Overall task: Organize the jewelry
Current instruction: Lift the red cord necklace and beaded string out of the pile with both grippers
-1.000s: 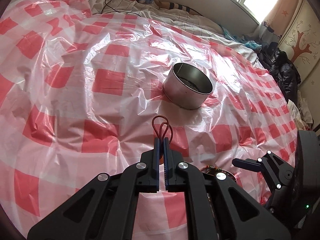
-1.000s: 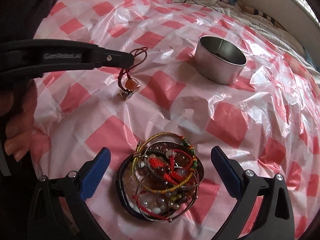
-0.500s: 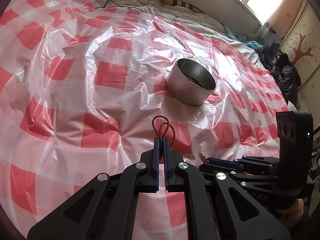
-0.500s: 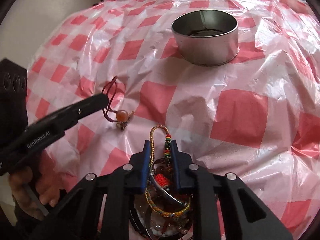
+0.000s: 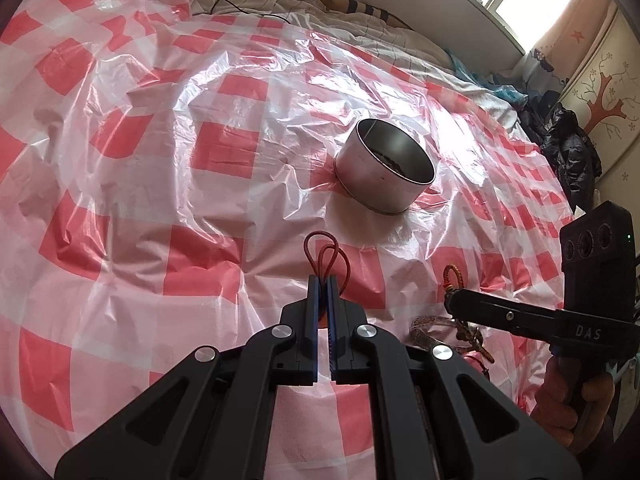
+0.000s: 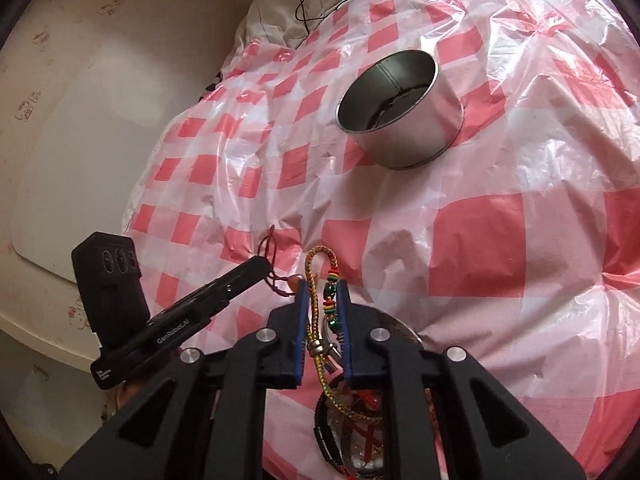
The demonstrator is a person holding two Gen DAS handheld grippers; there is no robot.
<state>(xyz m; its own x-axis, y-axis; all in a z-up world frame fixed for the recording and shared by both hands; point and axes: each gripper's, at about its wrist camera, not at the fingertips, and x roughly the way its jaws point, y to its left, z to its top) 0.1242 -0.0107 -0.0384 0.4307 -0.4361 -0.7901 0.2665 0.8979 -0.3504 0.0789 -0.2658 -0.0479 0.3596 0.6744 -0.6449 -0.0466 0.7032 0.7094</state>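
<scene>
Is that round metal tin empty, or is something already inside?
Not empty. The tin stands upright and lidless, and something dark lies on its bottom. What it is, I cannot tell.

Jewelry pile (image 6: 356, 420) largely hidden behind right gripper (image 6: 323, 292) fingers.
</scene>
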